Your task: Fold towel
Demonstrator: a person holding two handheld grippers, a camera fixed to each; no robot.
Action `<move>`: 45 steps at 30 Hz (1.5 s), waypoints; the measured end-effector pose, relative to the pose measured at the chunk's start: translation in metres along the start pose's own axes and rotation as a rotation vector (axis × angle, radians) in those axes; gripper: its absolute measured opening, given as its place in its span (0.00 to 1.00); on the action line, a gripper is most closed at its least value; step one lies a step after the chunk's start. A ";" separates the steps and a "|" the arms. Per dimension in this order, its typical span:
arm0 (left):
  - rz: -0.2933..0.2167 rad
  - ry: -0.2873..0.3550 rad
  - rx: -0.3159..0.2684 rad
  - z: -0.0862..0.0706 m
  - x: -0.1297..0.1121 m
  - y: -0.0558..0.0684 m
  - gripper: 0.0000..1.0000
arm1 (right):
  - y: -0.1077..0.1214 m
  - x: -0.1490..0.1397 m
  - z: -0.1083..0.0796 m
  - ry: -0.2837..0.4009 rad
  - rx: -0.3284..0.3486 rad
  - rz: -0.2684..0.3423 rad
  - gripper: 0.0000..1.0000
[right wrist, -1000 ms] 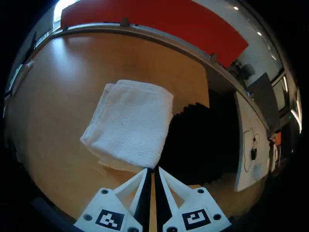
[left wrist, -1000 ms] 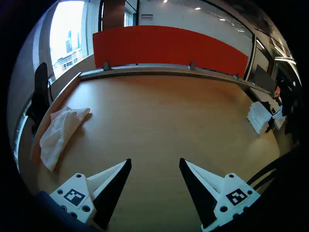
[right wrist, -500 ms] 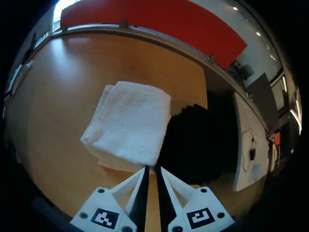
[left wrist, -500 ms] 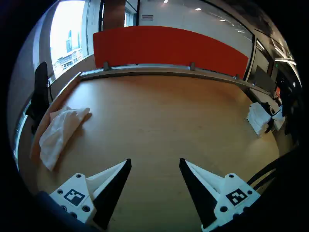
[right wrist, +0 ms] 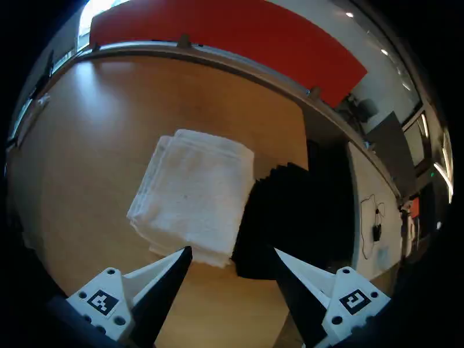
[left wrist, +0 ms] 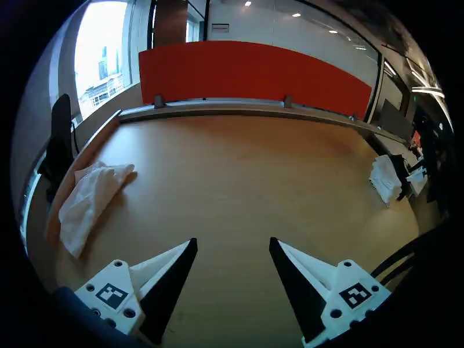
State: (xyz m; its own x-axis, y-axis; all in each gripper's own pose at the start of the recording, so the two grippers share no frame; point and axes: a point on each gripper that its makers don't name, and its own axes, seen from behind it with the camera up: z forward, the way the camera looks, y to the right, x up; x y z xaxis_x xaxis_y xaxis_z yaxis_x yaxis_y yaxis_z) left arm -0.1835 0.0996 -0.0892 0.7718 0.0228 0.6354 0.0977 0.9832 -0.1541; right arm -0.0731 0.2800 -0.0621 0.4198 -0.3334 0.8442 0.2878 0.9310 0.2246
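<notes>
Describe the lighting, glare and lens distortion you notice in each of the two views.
Left gripper view: the window is blown out to white, and the fisheye bows the red divider into an arc. Right gripper view: a pale sheen lies on the table near its far edge, the folded towel is sharp, and the desk's edges curve.

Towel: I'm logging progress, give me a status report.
Left gripper open, right gripper open, both empty. Folded towel lying on table near edge. Crumpled towel far off, untouched.
</notes>
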 end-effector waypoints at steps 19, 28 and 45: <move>-0.008 0.021 0.008 -0.008 0.002 -0.005 0.92 | -0.018 0.026 -0.003 0.068 0.049 0.275 0.99; -0.005 0.035 0.012 -0.012 0.008 -0.009 0.92 | -0.024 0.033 -0.007 0.108 0.044 0.320 0.99; 0.011 0.097 0.033 -0.018 0.044 -0.023 0.92 | -0.041 0.098 -0.054 0.479 -0.050 0.387 0.99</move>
State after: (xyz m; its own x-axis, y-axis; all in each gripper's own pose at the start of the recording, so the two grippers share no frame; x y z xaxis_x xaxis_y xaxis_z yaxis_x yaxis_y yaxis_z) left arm -0.1403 0.0750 -0.0712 0.8300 0.0175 0.5575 0.0697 0.9884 -0.1348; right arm 0.0026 0.2011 -0.0144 0.8382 -0.0133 0.5452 0.0723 0.9936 -0.0869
